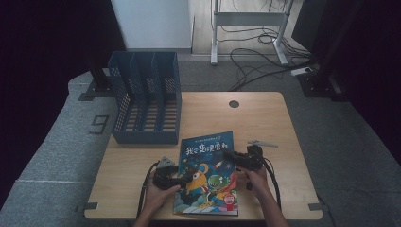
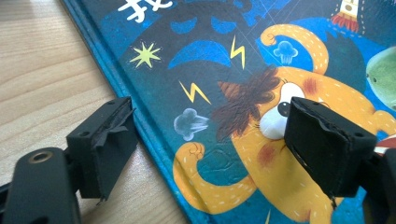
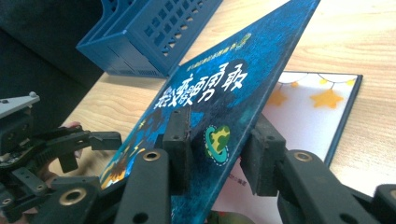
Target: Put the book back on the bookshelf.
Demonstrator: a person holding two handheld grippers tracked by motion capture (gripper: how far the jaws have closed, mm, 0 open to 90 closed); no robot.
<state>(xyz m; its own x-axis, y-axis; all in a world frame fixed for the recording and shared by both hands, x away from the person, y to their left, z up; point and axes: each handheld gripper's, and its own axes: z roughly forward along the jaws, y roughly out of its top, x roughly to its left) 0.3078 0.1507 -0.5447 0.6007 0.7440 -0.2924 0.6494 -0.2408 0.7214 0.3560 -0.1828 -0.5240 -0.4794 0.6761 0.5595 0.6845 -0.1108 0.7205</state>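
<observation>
- Nearest the person, both hands come in from the table's near edge, each bearing 1 gripper, at either side of a blue picture book (image 1: 206, 172).
- The left gripper (image 1: 185, 178) rests at the book's left edge; in the left gripper view its jaws stand wide, 1 over the bare wood, the other above the orange creature on the cover, clamping nothing.
- The right gripper (image 3: 217, 156) has its 2 jaws on the front cover (image 3: 219, 107), 1 pad on the printed face, the other on its underside, and the cover is raised at a tilt off the white first page (image 3: 308, 105).
- The book lies on the wooden table (image 1: 265, 118), near its front middle.
- Farther back, a blue 3-slot file rack (image 1: 145, 97) stands at the table's left rear corner, apart from the book.
</observation>
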